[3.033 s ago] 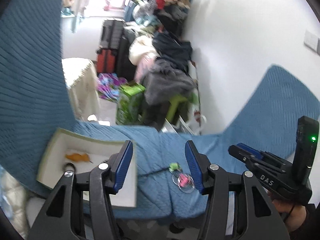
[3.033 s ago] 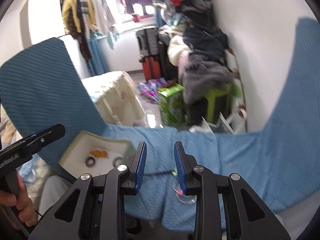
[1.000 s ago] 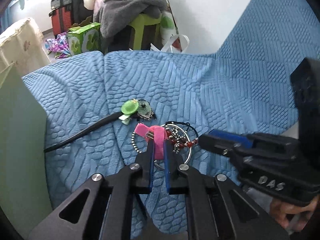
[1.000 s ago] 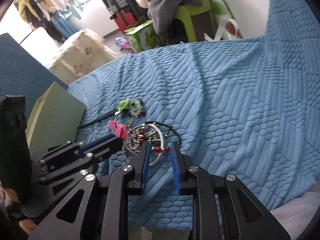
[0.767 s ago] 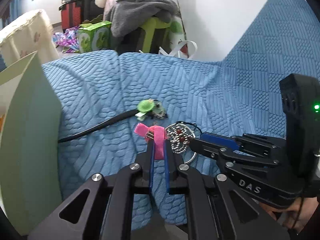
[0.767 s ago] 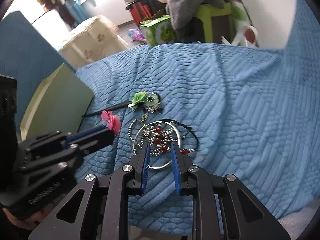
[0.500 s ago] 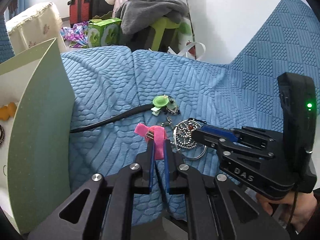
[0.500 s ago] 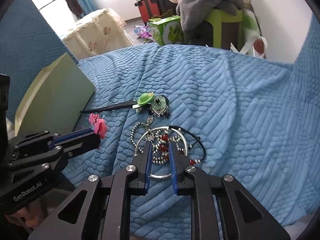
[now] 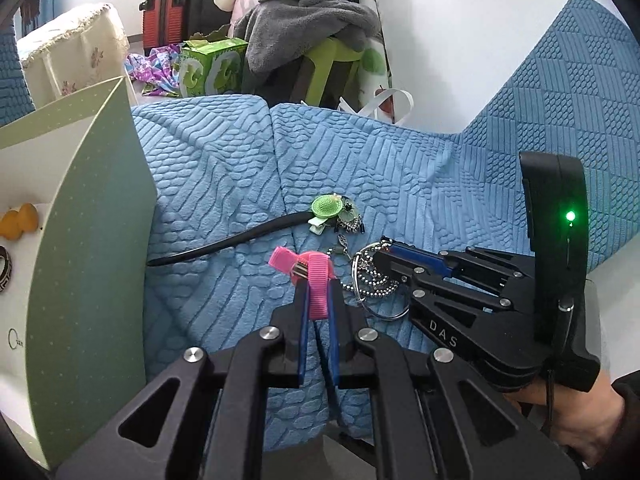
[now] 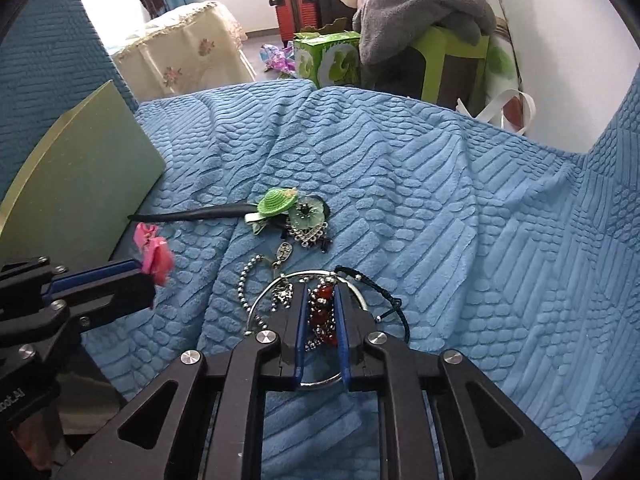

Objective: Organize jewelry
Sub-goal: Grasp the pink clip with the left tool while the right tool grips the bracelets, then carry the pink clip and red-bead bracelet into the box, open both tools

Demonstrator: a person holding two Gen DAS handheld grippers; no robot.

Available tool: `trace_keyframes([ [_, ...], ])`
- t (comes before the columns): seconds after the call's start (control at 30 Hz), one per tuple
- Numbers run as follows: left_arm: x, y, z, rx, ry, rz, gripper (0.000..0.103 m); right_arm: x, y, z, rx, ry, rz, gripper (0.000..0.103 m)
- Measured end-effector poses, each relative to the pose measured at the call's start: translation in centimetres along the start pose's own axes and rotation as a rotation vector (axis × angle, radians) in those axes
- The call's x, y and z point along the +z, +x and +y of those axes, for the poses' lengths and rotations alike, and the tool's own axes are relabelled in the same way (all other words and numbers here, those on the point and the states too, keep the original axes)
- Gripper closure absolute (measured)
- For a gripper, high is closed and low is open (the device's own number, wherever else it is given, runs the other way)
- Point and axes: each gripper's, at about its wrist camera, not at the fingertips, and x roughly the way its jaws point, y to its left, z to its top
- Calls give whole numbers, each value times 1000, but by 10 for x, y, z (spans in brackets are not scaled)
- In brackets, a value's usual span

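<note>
My left gripper is shut on a pink ribbon hair clip and holds it above the blue quilted cover; the clip also shows in the right wrist view. My right gripper is shut on a red bead bracelet in a tangle with a silver bangle, a ball chain and a black cord. A green hat clip and a black hair stick lie beyond. The open green box stands left, holding an orange piece and a dark ring.
The blue quilted cover drapes over the seat and rises at right. Beyond its far edge are a green carton, a green stool with grey clothes, suitcases and a cloth-covered table.
My left gripper has lifted the pink clip and drawn back toward the box, whose inside now shows. My right gripper has closed in on the red bead bracelet.
</note>
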Motion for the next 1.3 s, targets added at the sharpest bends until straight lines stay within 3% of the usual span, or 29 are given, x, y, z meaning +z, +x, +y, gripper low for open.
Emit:
trace_keyframes([
  [0.63,8,-14,0,9,-4,-5,95,1,-52,-16,14,125,-94,97],
  [0.97,39,-71,6,24,-16,-57,95,26,-119,6,0,133,-193,97],
  [1.3,74,-154,28,56,1,-168,95,86,-202,52,65,87,-362,97],
])
